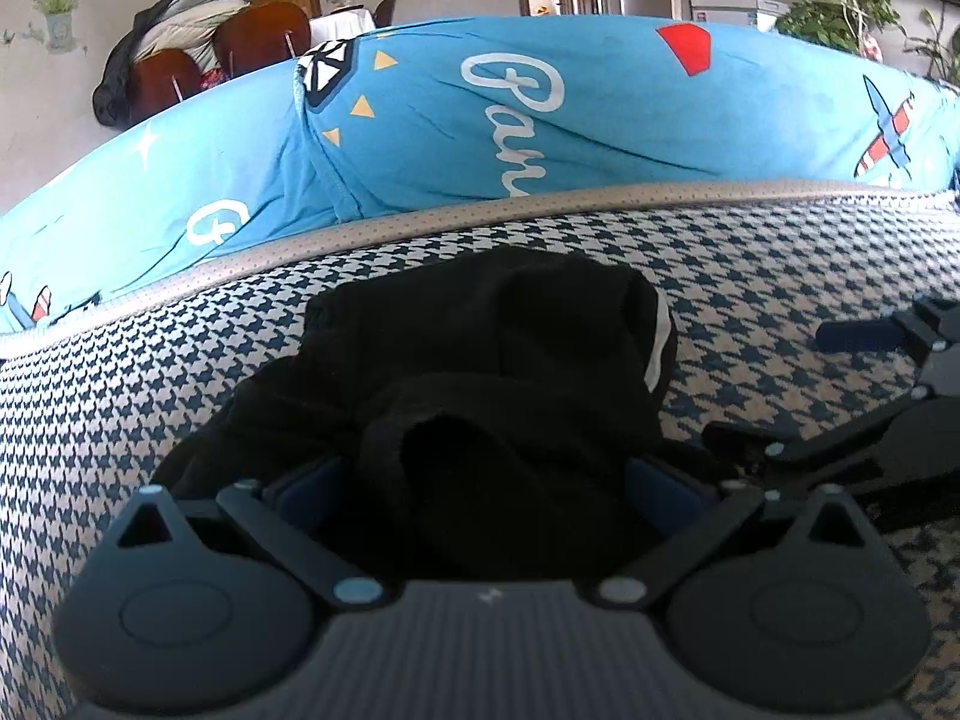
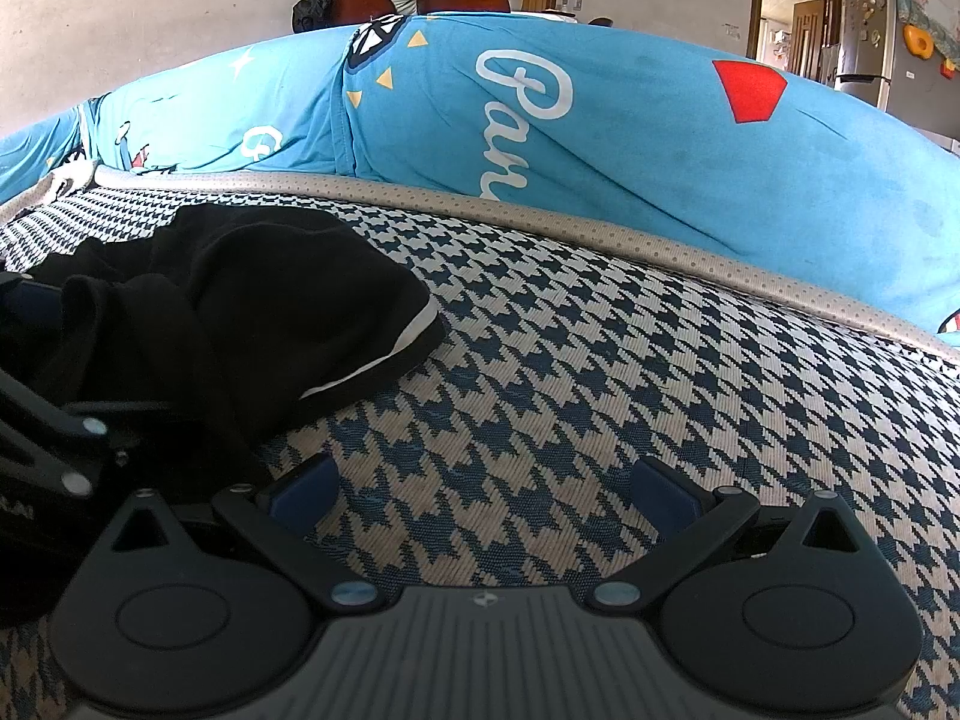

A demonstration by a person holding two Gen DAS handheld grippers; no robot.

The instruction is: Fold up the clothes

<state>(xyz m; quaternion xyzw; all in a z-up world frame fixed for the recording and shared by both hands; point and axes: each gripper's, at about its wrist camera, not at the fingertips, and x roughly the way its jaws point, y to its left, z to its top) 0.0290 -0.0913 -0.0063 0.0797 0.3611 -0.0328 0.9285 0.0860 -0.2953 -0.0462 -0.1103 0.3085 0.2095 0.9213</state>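
1. The black garment [image 1: 480,372] lies bunched on the houndstooth cushion [image 1: 780,276], in front of the blue printed blanket [image 1: 540,120]. It is your biggest risk: it sits in a heap of overlapping layers, so a pull from the middle would likely drag the whole lump rather than open a clean edge.
2. Your left gripper [image 1: 486,480] has its fingers [image 1: 312,483] spread wide, with a fold of the black cloth lying between them but not pinched. Clench here and you may trap several layers at once, and the fold will come out crooked.
3. Your right gripper [image 2: 483,489] is released too, fingers apart over bare cushion just beside the garment, grasping nothing. Its left finger [image 2: 303,492] sits close to the cloth edge; sliding sideways could nudge the heap out of shape.
4. The white stripe [image 2: 384,354] along one hem is the only clear edge you can see; lose sight of it and you will be guessing at corners.
5. Count: one blanket, one cushion, one black garment, two grippers, four fingers.
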